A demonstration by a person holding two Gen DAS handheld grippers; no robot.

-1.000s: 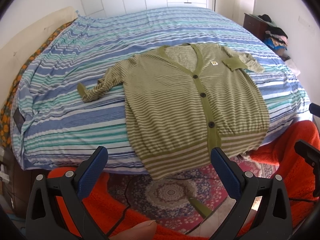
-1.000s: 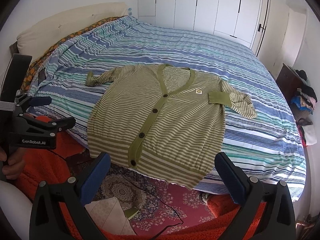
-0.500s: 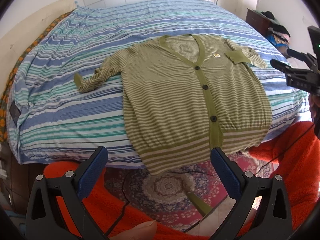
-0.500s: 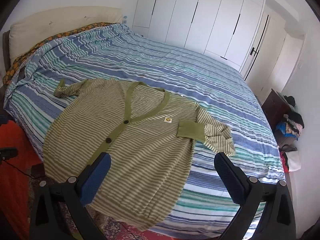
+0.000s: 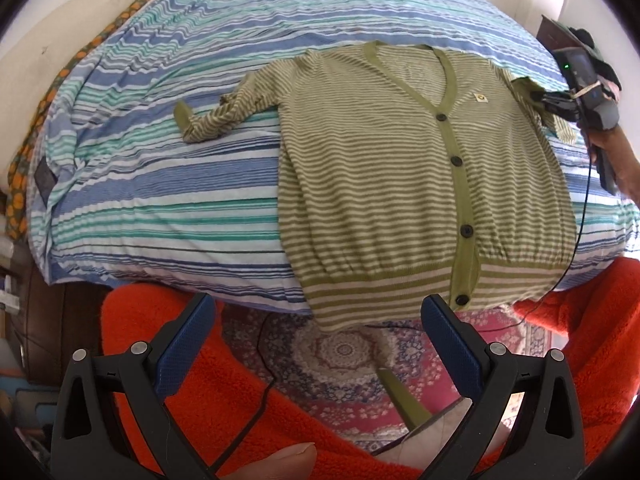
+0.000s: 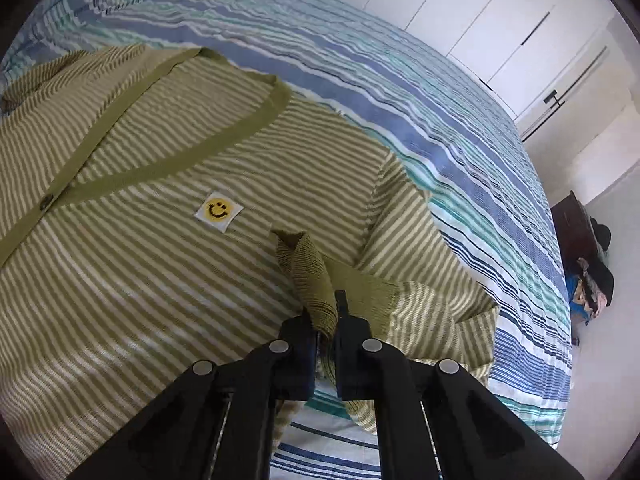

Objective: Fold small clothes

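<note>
A green-and-cream striped cardigan [image 5: 420,168] lies face up on the striped bed, its hem hanging over the near edge. Its left sleeve [image 5: 216,118] stretches out across the sheet. The right sleeve is folded in over the chest, and my right gripper [image 6: 326,320] is shut on its solid green cuff [image 6: 312,276], pinching it up beside the smiley patch [image 6: 218,211]. That gripper [image 5: 556,100] also shows at the cardigan's right shoulder in the left wrist view. My left gripper [image 5: 316,344] is open with nothing between its fingers, hovering over the floor below the hem.
The blue, teal and white striped bedsheet [image 5: 160,184] covers the bed. An orange fleece [image 5: 224,392] and a patterned rug [image 5: 344,356] lie below the bed's edge. A dark dresser with piled clothes [image 6: 592,264] stands at the right, white wardrobe doors [image 6: 500,12] behind.
My right gripper swept in from the bed's edge to the folded sleeve and shut on its green cuff. The left gripper dipped slightly and stayed open.
</note>
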